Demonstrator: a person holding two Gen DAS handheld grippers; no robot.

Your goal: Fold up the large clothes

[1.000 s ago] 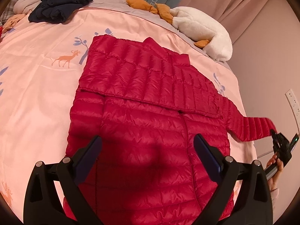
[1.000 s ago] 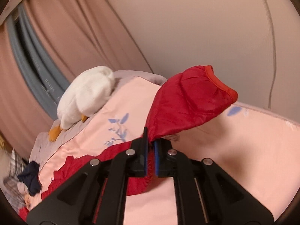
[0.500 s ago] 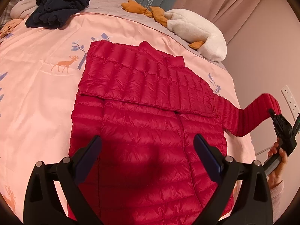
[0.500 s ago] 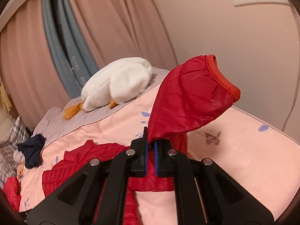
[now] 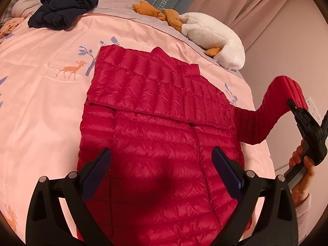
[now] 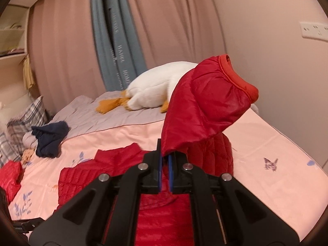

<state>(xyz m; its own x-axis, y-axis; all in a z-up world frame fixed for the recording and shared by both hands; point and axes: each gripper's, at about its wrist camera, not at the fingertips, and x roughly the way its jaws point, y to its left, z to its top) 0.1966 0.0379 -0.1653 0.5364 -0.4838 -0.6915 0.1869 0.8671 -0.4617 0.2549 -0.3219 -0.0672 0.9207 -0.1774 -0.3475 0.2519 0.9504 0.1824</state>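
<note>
Left tool (image 5: 161, 164): nearest the camera, hanging over the lower half of the jacket, its two fingers spread wide apart with nothing between them; its shadow falls on the quilting below.
Right tool (image 6: 165, 171): fingers pressed together, clamped on the sleeve just short of the cuff; in the left wrist view it sits off the jacket's right edge, held by a hand (image 5: 305, 164).
Jacket (image 5: 155, 135): red, quilted, lying flat on the bed with the zip line running up the middle; one sleeve is already folded across the chest, its lower edge making a straight line across the body.
Sleeve (image 6: 205, 106): the other one, lifted clear of the bed to the right of the jacket body, arching up from the shoulder; the cuff end flops over above the right tool.
Bed (image 5: 41, 94): pink cover printed with deer, plants and a butterfly; the jacket lies in the middle of it.
Red cloth (image 6: 9, 175): a second red piece, to the left of the jacket at the bed's edge.
Dark clothes (image 5: 63, 4): a navy heap beyond the jacket's collar, to the left.
Toy goose (image 5: 213, 39): white plush with orange feet, beyond the jacket's collar, to the right.
Curtains (image 6: 123, 30): pinkish and grey-blue, behind the goose.
Wall socket (image 6: 313, 30): on the wall, past the raised sleeve.
</note>
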